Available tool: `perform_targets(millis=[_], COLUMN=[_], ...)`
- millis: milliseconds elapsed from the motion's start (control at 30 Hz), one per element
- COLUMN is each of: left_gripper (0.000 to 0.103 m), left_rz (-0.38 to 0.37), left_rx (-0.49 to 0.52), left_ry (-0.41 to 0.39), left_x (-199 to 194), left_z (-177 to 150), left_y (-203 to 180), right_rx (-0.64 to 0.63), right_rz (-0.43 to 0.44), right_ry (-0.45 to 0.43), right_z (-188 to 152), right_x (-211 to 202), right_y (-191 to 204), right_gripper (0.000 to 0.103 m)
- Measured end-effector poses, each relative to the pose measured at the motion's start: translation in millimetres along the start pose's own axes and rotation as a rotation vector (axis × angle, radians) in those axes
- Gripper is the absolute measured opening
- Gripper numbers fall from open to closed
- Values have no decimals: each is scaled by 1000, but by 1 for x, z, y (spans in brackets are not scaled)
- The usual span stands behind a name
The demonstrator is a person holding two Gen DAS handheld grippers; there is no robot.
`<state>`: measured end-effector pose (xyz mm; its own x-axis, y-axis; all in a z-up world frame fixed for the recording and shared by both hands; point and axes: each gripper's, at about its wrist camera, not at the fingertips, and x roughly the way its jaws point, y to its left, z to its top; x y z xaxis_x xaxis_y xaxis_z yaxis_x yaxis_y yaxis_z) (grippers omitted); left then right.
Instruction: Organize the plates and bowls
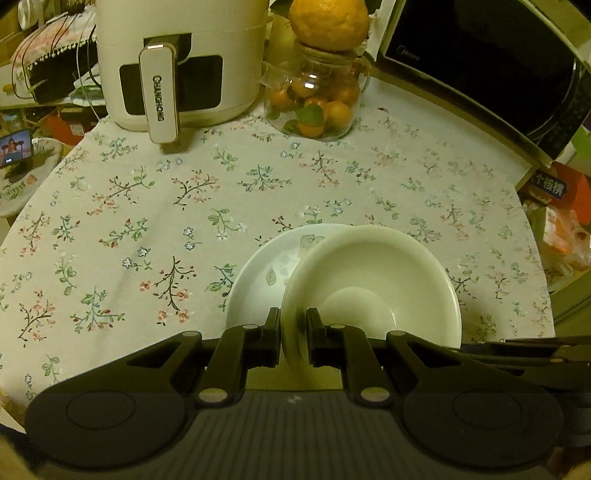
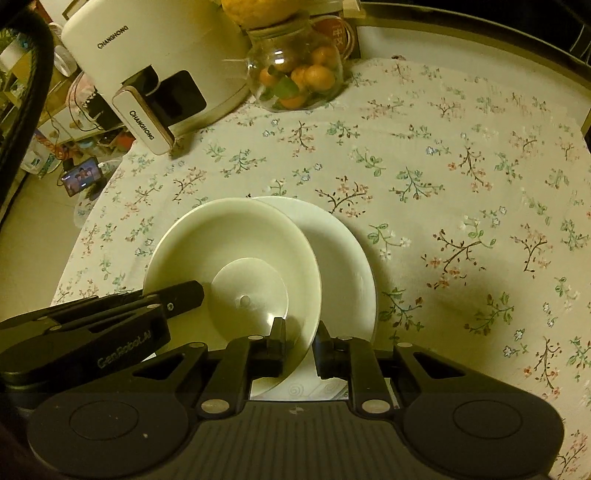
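Lower centre of both wrist views: cream bowl (image 1: pixel 373 280) held tilted over the leaf-patterned plate (image 1: pixel 258 277) on the floral tablecloth (image 1: pixel 147 221). Left gripper (image 1: pixel 293 332) pinches the bowl's near-left rim; right gripper (image 2: pixel 300 343) straddles its right rim, jaws narrow, grip looks loosening. Plate lies directly beneath, so lowering looks like the next move.

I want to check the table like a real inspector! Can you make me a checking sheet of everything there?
Surface: floral tablecloth covers the table.
Job's things: cream bowl tilted over a patterned plate.
Clutter: white appliance, glass jar of small oranges, big citrus fruit on top.
Grippers: left gripper and right gripper both clamp the bowl's rim.
Cables: wires behind the appliance.
Surroundings: microwave, phone screen lit.
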<state>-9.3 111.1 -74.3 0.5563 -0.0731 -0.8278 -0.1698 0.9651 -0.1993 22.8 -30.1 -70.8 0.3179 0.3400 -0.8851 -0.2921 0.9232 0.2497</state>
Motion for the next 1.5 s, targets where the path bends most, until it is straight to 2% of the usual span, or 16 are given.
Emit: perform_targets(millis=[333, 567, 833, 967, 1100, 1167, 1233, 1300, 1333, 1433, 1500], left_gripper=[14, 24, 24, 27, 36, 39, 51, 70, 72, 82, 91], left_rz=[-27, -45, -39, -30, 5, 7, 4, 13, 21, 59, 78], left_rx=[-13, -13, -27, -21, -9, -7, -8, 11, 29, 70, 89], left_ry=[7, 0, -18, -42, -79, -93, -121, -166, -190, -229, -252], left_x=[7, 8, 1, -10, -31, -46, -64, -86, -96, -121, -136], left_z=[4, 4, 3, 0, -9, -16, -22, -30, -34, -46, -54], left_y=[4, 3, 7, 8, 8, 8, 8, 9, 9, 10, 13], right_rx=[37, 32, 35, 38, 20, -1, -20, -34, -41, -62, -52], right_rz=[26, 38, 45, 40, 12, 4, -3, -13, -20, -58, -65], right_ry=[29, 32, 19, -6, -73, -119, -168, -218, -248, -313, -344], right_z=[5, 6, 8, 8, 5, -1, -10, -23, -33, -62, -80], right_x=[4, 3, -3, -11, -29, -44, -61, -78, -89, -110, -123], right_y=[-5, -6, -8, -10, -6, -1, 3, 6, 8, 15, 17], right_gripper=[21, 25, 27, 28, 30, 36, 38, 43, 47, 68, 72])
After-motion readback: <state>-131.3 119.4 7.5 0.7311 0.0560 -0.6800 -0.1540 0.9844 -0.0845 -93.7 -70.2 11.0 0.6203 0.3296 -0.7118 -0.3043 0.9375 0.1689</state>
